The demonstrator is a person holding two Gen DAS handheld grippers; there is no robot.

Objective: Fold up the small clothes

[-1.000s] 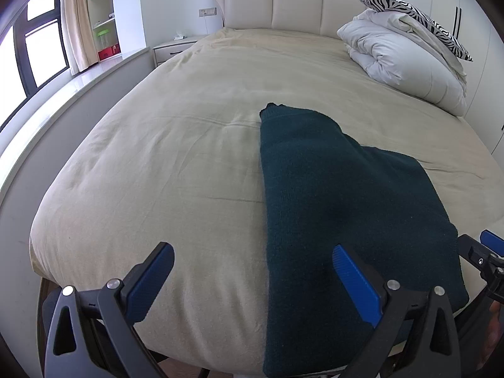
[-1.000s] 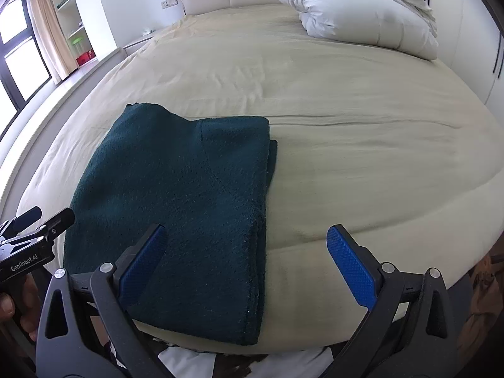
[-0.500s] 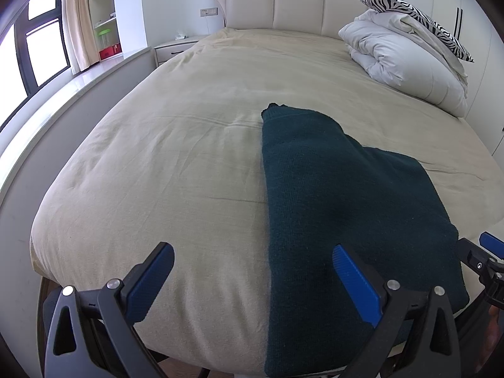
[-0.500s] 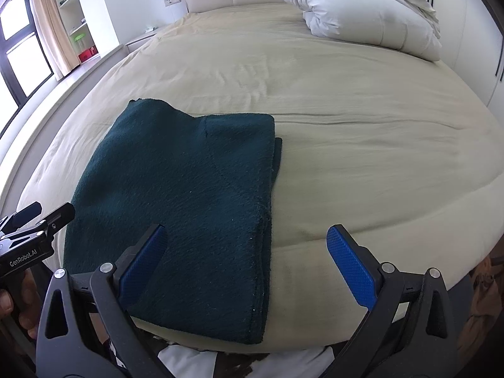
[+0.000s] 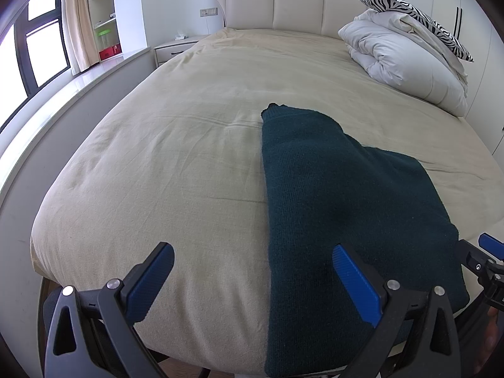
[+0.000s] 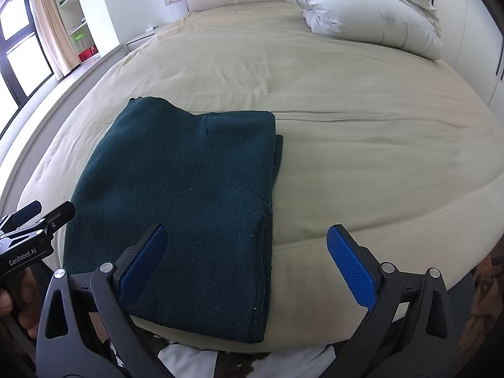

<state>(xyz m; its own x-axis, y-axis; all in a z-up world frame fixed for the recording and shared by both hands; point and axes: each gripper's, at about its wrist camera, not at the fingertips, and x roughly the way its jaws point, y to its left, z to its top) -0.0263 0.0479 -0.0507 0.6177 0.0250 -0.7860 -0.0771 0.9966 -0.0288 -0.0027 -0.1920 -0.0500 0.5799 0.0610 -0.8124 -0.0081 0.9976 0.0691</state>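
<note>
Sweater (image 6: 189, 195) already sits folded lengthwise at my 11 o'clock on the bed (image 6: 362, 145); probably one crosswise fold left. Left gripper (image 5: 252, 280) and right gripper (image 6: 245, 261) both spread wide, holding nothing.

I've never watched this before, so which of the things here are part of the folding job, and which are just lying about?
Part of the job:
- dark green knitted garment, lying folded on the beige bed cover
- left gripper, open
- right gripper, open

Just lying about:
- white folded duvet
- zebra-striped pillow
- white bedside cabinet
</note>
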